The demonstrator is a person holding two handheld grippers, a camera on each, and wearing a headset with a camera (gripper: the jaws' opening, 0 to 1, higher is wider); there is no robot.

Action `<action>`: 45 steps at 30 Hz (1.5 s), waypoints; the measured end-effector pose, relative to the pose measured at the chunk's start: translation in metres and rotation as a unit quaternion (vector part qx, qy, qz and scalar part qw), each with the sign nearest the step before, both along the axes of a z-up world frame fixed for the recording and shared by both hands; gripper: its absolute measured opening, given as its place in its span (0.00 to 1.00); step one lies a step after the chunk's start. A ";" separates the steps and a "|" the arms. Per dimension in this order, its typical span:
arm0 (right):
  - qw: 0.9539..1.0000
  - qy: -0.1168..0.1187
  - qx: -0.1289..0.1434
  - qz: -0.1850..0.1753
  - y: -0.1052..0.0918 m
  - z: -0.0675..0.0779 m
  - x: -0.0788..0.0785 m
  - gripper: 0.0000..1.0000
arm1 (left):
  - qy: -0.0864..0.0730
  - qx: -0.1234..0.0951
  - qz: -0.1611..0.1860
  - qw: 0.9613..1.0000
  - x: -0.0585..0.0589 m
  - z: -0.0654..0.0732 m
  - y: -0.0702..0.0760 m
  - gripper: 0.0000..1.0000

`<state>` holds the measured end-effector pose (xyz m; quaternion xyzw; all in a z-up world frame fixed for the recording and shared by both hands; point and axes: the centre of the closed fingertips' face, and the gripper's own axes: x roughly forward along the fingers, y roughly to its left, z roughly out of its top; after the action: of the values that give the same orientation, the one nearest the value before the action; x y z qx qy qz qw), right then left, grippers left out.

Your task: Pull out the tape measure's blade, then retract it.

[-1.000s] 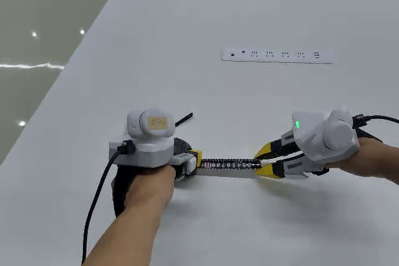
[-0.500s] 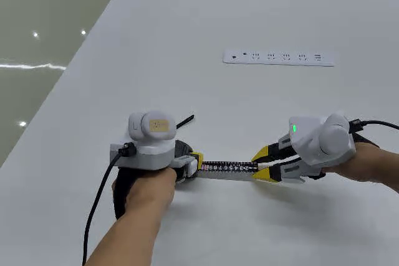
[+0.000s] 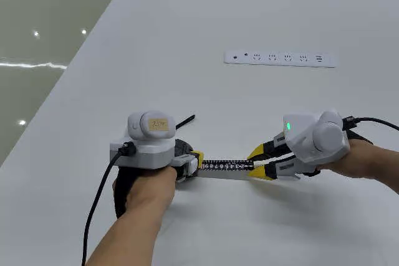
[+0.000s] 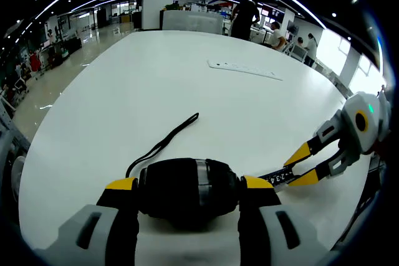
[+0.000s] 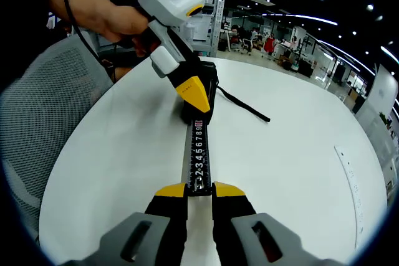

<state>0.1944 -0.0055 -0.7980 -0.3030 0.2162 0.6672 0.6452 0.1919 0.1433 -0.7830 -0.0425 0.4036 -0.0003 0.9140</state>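
White workbench (image 3: 187,23) spreads smooth under both tools, and toward its near side the tape measure (image 4: 187,188) has its black case (image 3: 182,149) clenched between the jaws of my left gripper (image 3: 193,161), while my right gripper (image 5: 199,190) pinches the tip of the blade (image 5: 198,147), with a short numbered stretch drawn out between them. I judge the case hard, compact and a little rounded — best held across its sides, as now — and the blade thin, springy and slick, prone to kink if bent sideways, so I would hold it at its very tip and feed it straight rather than let it snap home.
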 end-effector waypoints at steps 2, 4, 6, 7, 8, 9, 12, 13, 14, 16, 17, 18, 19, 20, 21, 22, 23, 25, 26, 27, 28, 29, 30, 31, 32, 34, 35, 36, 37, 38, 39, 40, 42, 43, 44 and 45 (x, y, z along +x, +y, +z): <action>1.000 -0.001 0.000 0.001 0.001 0.001 0.000 0.14 | 0.000 0.000 0.000 1.000 -0.001 0.002 -0.001 0.61; 1.000 -0.001 0.000 0.002 0.002 -0.002 0.003 0.14 | 0.000 -0.001 0.001 1.000 -0.003 0.003 -0.002 0.61; 1.000 0.000 0.001 0.003 0.003 -0.002 0.002 0.14 | -0.001 -0.002 0.001 1.000 -0.003 0.003 -0.002 0.61; 1.000 0.000 0.001 0.002 0.004 -0.002 0.002 0.14 | -0.001 -0.002 0.001 1.000 -0.003 0.003 -0.002 0.61; 1.000 0.000 0.001 0.003 0.004 0.000 0.001 0.14 | -0.001 -0.002 0.001 1.000 -0.003 0.003 -0.002 0.61; 1.000 0.000 0.001 0.004 0.005 -0.001 0.001 0.14 | 0.000 -0.002 0.001 1.000 -0.003 0.003 -0.002 0.61; 1.000 0.000 0.001 0.005 0.006 0.003 -0.003 0.14 | -0.001 -0.001 0.001 1.000 -0.003 0.004 -0.003 0.61; 1.000 0.000 0.001 0.005 0.007 0.002 -0.002 0.14 | -0.001 -0.001 0.001 1.000 -0.003 0.003 -0.002 0.61; 1.000 0.000 0.000 0.006 0.007 0.000 -0.001 0.14 | -0.001 0.000 0.001 1.000 -0.002 0.002 -0.002 0.61; 1.000 0.000 0.002 0.006 0.008 -0.001 0.000 0.14 | -0.001 -0.002 0.001 1.000 -0.001 0.001 0.000 0.61; 1.000 0.001 0.002 0.006 0.008 -0.001 0.000 0.14 | -0.001 -0.002 0.001 1.000 -0.001 0.002 -0.001 0.61; 1.000 0.000 0.001 0.007 0.009 -0.001 0.000 0.14 | -0.001 -0.002 0.001 1.000 -0.001 0.002 -0.001 0.61; 1.000 0.000 0.001 0.007 0.009 0.000 -0.001 0.14 | -0.001 -0.002 0.001 1.000 -0.004 0.004 -0.004 0.61; 1.000 0.000 0.001 0.008 0.010 0.001 -0.002 0.14 | -0.001 -0.002 0.001 1.000 -0.005 0.005 -0.004 0.61; 1.000 0.000 0.001 0.008 0.011 0.000 -0.002 0.14 | -0.001 -0.002 0.001 1.000 -0.006 0.005 -0.005 0.61; 1.000 0.000 0.002 0.008 0.011 -0.001 0.000 0.14 | -0.001 -0.002 0.001 1.000 -0.006 0.005 -0.005 0.61; 1.000 0.000 0.002 0.008 0.011 -0.002 0.000 0.14 | -0.001 -0.002 0.001 1.000 -0.005 0.004 -0.004 0.61; 1.000 0.000 0.003 0.009 0.013 0.000 -0.001 0.14 | -0.001 -0.002 0.001 1.000 -0.002 0.002 -0.002 0.61; 1.000 0.001 0.003 0.009 0.013 0.000 -0.003 0.14 | -0.001 -0.002 0.001 1.000 -0.002 0.002 -0.001 0.61; 1.000 0.000 0.003 0.010 0.014 0.000 -0.003 0.14 | -0.001 -0.002 0.001 1.000 -0.002 0.002 -0.002 0.61; 1.000 0.000 0.003 0.011 0.014 -0.002 -0.001 0.14 | -0.001 -0.002 0.000 1.000 -0.002 0.002 -0.002 0.61; 1.000 0.001 0.003 0.010 0.015 -0.002 -0.001 0.14 | -0.002 -0.002 0.001 1.000 -0.003 0.003 -0.002 0.61; 1.000 0.001 0.003 0.010 0.015 -0.002 -0.001 0.14 | -0.002 -0.002 0.001 1.000 -0.003 0.003 -0.002 0.61; 1.000 0.001 0.003 0.010 0.015 -0.001 -0.002 0.14 | -0.001 -0.002 0.001 1.000 -0.003 0.003 -0.002 0.61; 1.000 0.001 0.003 0.011 0.016 0.001 -0.003 0.14 | -0.001 -0.002 0.001 1.000 -0.003 0.003 -0.002 0.61; 1.000 0.001 0.003 0.011 0.017 -0.001 -0.002 0.14 | -0.002 -0.003 0.001 1.000 -0.002 0.003 -0.002 0.61; 1.000 0.001 0.003 0.011 0.017 -0.001 -0.002 0.14 | -0.002 -0.003 0.001 1.000 -0.003 0.003 -0.002 0.61; 1.000 0.000 0.002 0.012 0.018 -0.001 -0.002 0.14 | -0.002 -0.003 0.001 1.000 -0.004 0.004 -0.003 0.61; 1.000 0.001 0.002 0.012 0.018 0.000 -0.002 0.14 | -0.002 -0.003 0.001 1.000 -0.005 0.004 -0.004 0.61; 1.000 0.002 0.003 0.011 0.018 0.000 -0.003 0.14 | -0.002 -0.003 0.001 1.000 -0.005 0.005 -0.005 0.61; 1.000 0.001 0.002 0.012 0.019 0.000 -0.003 0.14 | -0.002 -0.003 0.001 1.000 -0.004 0.003 -0.004 0.61; 1.000 0.001 0.002 0.012 0.019 0.001 -0.004 0.14 | -0.002 -0.003 0.002 1.000 -0.003 0.003 -0.004 0.61; 1.000 0.001 0.002 0.011 0.020 0.001 -0.005 0.14 | -0.002 -0.003 0.000 1.000 -0.003 0.004 -0.005 0.61; 1.000 0.002 0.003 0.011 0.020 0.001 -0.005 0.14 | -0.001 -0.003 -0.002 1.000 0.000 0.005 -0.006 0.61; 1.000 0.002 0.003 0.010 0.021 0.001 -0.004 0.14 | -0.001 -0.003 -0.001 1.000 0.001 0.005 -0.005 0.61; 1.000 0.002 0.003 0.010 0.021 0.000 -0.005 0.14 | -0.001 -0.003 -0.002 1.000 0.001 0.002 -0.003 0.61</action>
<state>0.1899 0.0159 -0.7977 -0.3020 0.2125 0.6748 0.6390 0.1925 0.1407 -0.7807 -0.0446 0.4029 -0.0032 0.9142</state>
